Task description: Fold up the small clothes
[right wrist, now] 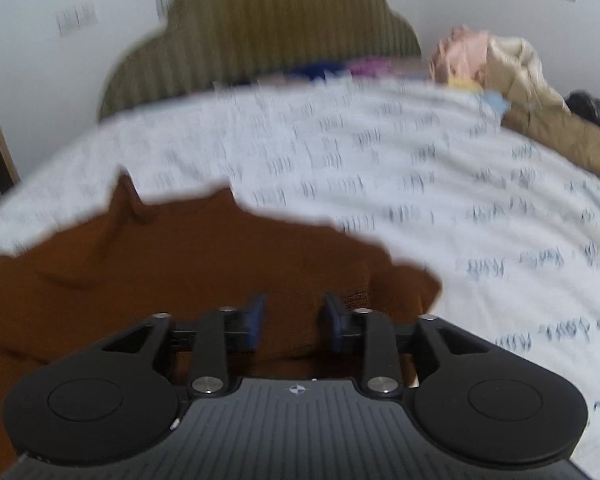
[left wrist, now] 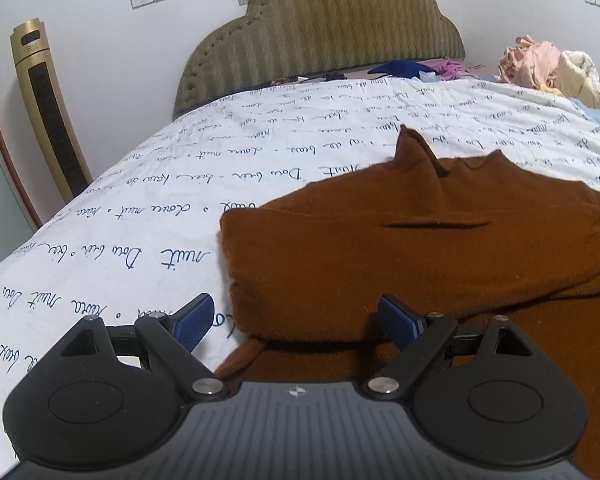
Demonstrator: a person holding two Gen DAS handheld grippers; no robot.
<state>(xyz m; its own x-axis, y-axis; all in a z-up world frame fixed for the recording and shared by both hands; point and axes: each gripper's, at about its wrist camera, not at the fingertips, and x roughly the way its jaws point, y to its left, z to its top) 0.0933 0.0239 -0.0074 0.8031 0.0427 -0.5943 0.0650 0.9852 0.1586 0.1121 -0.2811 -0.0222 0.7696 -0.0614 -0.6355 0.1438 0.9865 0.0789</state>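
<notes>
A brown knit garment (left wrist: pixel 400 248) lies partly folded on the white bed sheet with blue writing (left wrist: pixel 139 216). My left gripper (left wrist: pixel 295 320) is wide open and empty, just above the garment's near left edge; one blue pad (left wrist: pixel 193 322) hangs over the sheet, the other over the cloth. In the blurred right wrist view, the same garment (right wrist: pixel 179 264) fills the lower left. My right gripper (right wrist: pixel 295 320) is open with a narrower gap, low over the garment's right part, holding nothing.
An olive padded headboard (left wrist: pixel 320 40) stands at the far end. A pile of pink and cream clothes (left wrist: pixel 548 68) and blue and purple items (left wrist: pixel 404 68) lie at the far right. A gold tower appliance (left wrist: pixel 47 112) stands left of the bed.
</notes>
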